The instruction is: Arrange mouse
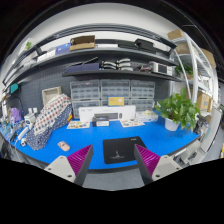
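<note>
A black mouse pad (120, 150) lies on the blue table cover (90, 138), just ahead of my fingers and between their lines. A small pinkish mouse (64, 146) rests on the blue cover to the left of the pad, beyond my left finger. My gripper (113, 157) is open, its magenta pads (82, 157) wide apart with nothing between them. The fingers hover above the table's grey front edge.
A checkered cloth bundle (50, 118) sits at the left. A potted plant (178, 108) stands at the right. Small drawer cabinets (112, 95) and shelves with boxes (110, 62) line the back. A few small items (108, 122) lie at the far side of the blue cover.
</note>
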A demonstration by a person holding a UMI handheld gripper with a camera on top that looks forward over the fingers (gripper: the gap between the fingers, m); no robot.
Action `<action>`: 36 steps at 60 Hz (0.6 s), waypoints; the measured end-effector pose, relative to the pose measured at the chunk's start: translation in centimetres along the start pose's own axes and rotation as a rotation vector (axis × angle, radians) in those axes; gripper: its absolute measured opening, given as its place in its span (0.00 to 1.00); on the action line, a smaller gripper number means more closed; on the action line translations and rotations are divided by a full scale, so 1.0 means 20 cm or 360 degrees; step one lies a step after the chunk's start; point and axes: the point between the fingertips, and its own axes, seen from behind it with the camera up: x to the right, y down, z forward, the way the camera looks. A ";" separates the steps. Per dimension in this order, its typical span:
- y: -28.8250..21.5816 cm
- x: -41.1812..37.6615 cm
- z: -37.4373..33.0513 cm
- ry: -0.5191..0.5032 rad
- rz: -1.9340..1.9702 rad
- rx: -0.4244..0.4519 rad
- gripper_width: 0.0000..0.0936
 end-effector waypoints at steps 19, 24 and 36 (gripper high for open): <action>0.44 -0.41 0.16 -0.0161 -0.0049 -0.0241 0.89; 0.57 -0.60 0.23 -0.0239 -0.0076 -0.0312 0.89; 0.75 -1.04 0.50 -0.0392 -0.0114 -0.0431 0.89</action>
